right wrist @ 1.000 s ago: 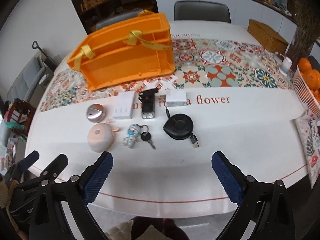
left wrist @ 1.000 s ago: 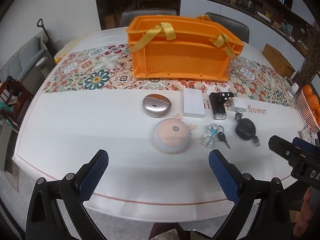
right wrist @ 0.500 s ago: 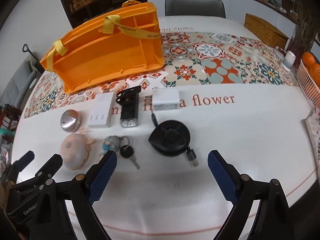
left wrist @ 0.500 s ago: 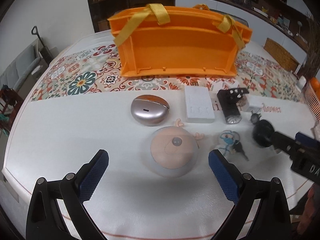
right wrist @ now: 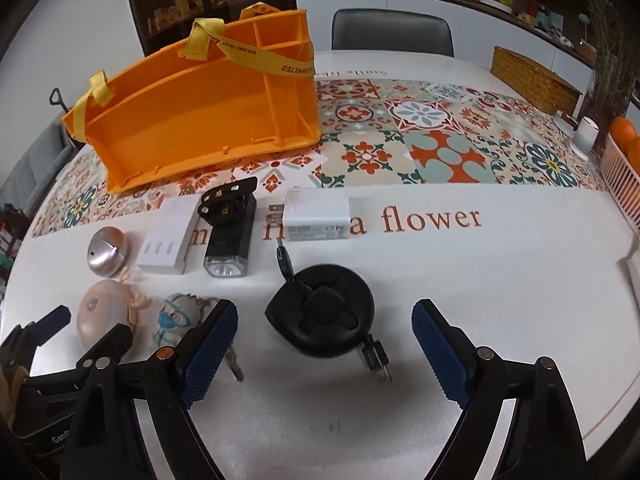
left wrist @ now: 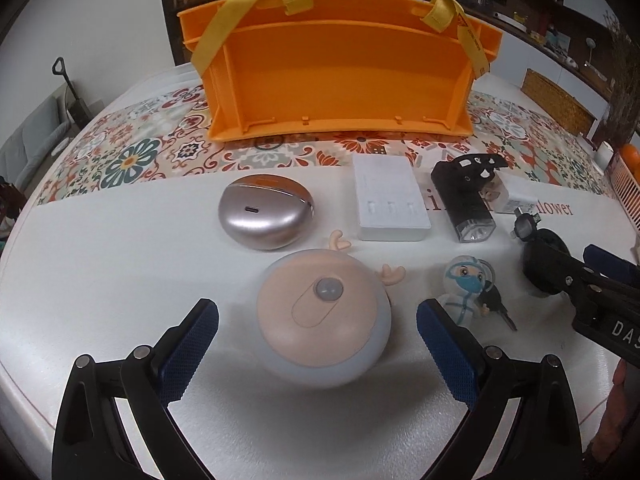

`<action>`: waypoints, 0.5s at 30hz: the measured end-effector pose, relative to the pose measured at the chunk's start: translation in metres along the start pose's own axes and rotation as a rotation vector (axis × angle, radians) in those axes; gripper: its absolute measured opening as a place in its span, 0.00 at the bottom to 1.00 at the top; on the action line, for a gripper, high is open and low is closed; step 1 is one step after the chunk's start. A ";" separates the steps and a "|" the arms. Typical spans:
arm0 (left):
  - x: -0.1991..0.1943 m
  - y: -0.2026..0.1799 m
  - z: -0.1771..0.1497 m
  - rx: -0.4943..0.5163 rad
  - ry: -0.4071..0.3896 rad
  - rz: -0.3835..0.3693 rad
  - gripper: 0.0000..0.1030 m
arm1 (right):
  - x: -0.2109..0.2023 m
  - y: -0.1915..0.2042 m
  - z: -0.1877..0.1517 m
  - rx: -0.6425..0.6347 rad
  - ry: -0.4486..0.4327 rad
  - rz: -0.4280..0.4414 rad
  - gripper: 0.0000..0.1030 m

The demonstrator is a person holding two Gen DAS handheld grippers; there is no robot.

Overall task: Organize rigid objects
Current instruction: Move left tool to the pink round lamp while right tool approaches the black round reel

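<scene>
A: Where are the grippers?

B: The left gripper [left wrist: 318, 334] hangs over the near edge of the table [left wrist: 100, 280], jaws apart, the round peach night light [left wrist: 323, 320] between them, untouched. The right gripper [right wrist: 324, 338] is closing; the black retractable cable reel [right wrist: 322, 320] sits between its pads, still clear of them.

A: And the rest?

B: Toward the middle, a row: silver case [left wrist: 264, 216], white box [left wrist: 390, 210], black flashlight [left wrist: 466, 204]. The figure keychain [left wrist: 466, 286] lies between light and reel. The orange caddy [left wrist: 336, 76] stands behind on the patterned runner [right wrist: 440, 140].
</scene>
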State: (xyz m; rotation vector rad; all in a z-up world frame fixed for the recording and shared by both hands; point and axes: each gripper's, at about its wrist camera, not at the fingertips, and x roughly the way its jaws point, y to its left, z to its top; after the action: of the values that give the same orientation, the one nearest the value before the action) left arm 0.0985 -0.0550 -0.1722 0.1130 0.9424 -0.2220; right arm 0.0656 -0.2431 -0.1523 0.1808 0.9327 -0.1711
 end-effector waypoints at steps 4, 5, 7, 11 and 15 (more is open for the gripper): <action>0.007 -0.002 0.000 0.004 -0.001 -0.009 0.95 | 0.008 0.002 -0.001 -0.017 -0.010 -0.011 0.86; 0.008 -0.003 0.000 0.003 0.001 -0.008 0.92 | 0.012 0.002 -0.001 -0.019 -0.007 -0.013 0.86; 0.011 -0.002 -0.001 0.000 0.003 -0.009 0.90 | 0.016 0.004 -0.001 -0.026 -0.005 -0.009 0.85; 0.013 -0.001 -0.002 0.000 -0.006 -0.008 0.79 | 0.023 0.008 -0.002 -0.049 -0.007 -0.021 0.81; 0.012 -0.001 -0.003 0.001 -0.024 -0.003 0.75 | 0.028 0.011 -0.005 -0.065 -0.005 -0.024 0.78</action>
State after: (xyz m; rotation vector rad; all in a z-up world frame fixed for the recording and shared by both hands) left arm 0.1026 -0.0567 -0.1837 0.1097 0.9185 -0.2258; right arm 0.0803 -0.2330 -0.1767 0.1095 0.9349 -0.1628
